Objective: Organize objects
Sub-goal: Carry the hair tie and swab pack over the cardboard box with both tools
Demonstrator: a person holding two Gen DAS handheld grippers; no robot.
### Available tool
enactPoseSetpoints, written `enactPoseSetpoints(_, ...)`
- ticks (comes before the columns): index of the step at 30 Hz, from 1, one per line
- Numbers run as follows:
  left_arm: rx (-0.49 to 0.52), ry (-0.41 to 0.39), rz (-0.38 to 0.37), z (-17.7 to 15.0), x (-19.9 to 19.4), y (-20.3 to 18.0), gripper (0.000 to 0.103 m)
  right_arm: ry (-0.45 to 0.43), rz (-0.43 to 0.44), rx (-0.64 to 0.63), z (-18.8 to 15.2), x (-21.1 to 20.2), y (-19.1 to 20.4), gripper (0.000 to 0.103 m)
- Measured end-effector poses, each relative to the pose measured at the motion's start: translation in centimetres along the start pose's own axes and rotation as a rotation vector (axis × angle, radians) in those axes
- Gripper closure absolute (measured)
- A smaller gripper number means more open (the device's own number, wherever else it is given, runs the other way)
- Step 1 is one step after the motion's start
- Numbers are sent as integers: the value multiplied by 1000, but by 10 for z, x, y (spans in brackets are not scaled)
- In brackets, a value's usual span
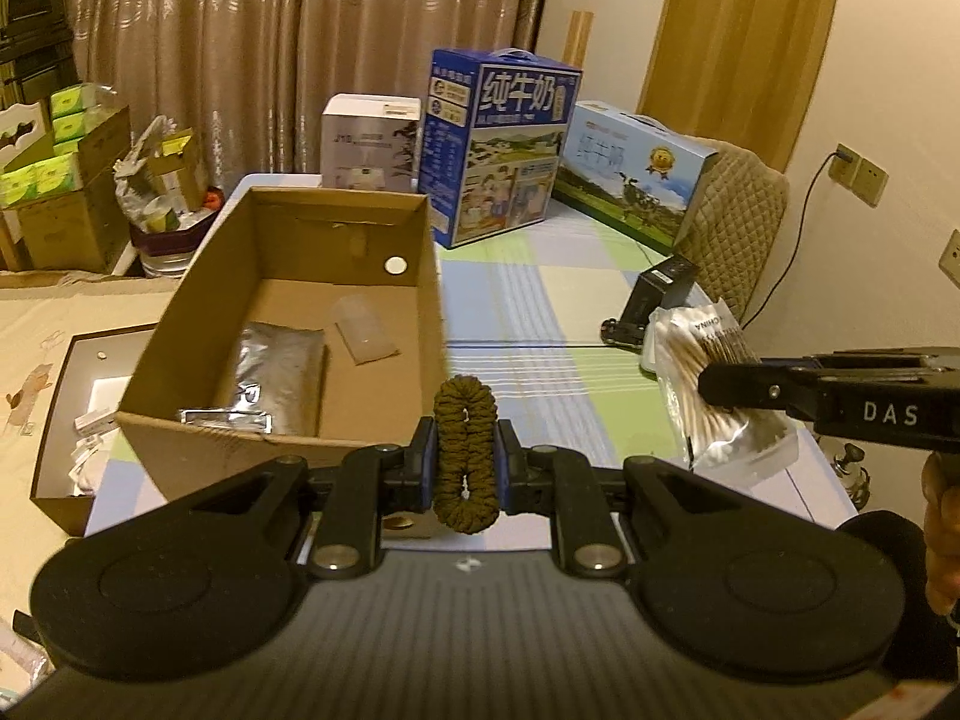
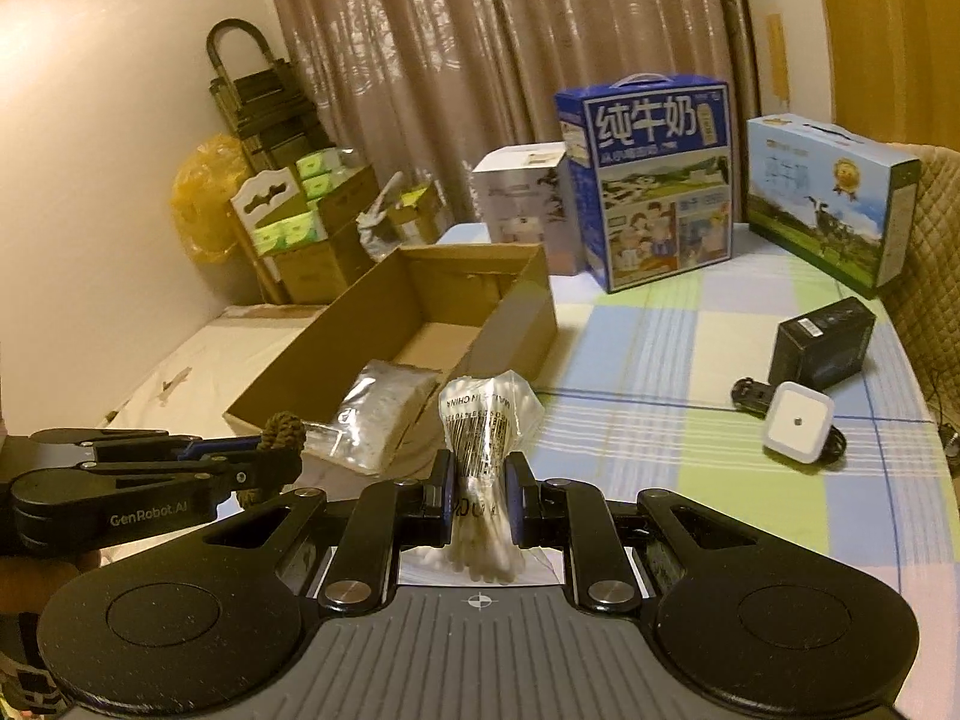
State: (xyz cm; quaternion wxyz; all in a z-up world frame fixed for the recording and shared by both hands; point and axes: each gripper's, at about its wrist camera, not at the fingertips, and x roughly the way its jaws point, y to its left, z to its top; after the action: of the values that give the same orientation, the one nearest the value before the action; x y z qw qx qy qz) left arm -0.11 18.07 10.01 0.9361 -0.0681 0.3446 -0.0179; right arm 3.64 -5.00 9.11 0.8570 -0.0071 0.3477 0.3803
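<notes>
Cardboard box (image 1: 282, 324), open-topped at the left of the bench (image 1: 540, 300), is judged to be the place where things are gathered; a silvery pouch (image 1: 276, 372) and a small clear packet (image 1: 363, 330) are already seen inside it. Just to its right, the left gripper (image 1: 465, 459) is closed tight on a brown fabric hair tie (image 1: 465, 450), pinched across the middle so that a loop stands above and below the fingers (image 1: 423, 456). The tie is judged light, soft and springy; a mid-loop pinch suits it, and little force is needed. Further right, the right gripper (image 2: 478, 501) is clamped on a bag of cotton swabs (image 2: 486, 438), held up clear of the bench with its top fanning above the fingers. The bag is judged light, but its film looks slippery and crinkly, and the sticks could bend; it is best taken across the bundle rather than by loose plastic.
</notes>
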Motion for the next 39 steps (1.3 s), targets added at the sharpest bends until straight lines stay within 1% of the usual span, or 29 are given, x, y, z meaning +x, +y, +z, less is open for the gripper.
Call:
enactPoseSetpoints(8, -16, -1, 9, 0, -2, 10, 88, 15, 19, -21, 2, 11, 10, 89)
enactPoseSetpoints(16, -24, 4, 27, 3, 1, 24, 88, 34, 42, -42, 10, 30, 20, 89)
enactPoseSetpoints(25, -25, 9, 82, 19, 14, 54, 88, 64, 71, -74, 26, 66, 37, 89)
enactPoseSetpoints(32, -16, 17, 96, 35, 34, 74, 88, 93, 85, -107, 43, 102, 51, 89)
enactPoseSetpoints(39, -4, 31, 99, 46, 52, 89, 88, 124, 84, -125, 50, 132, 59, 89)
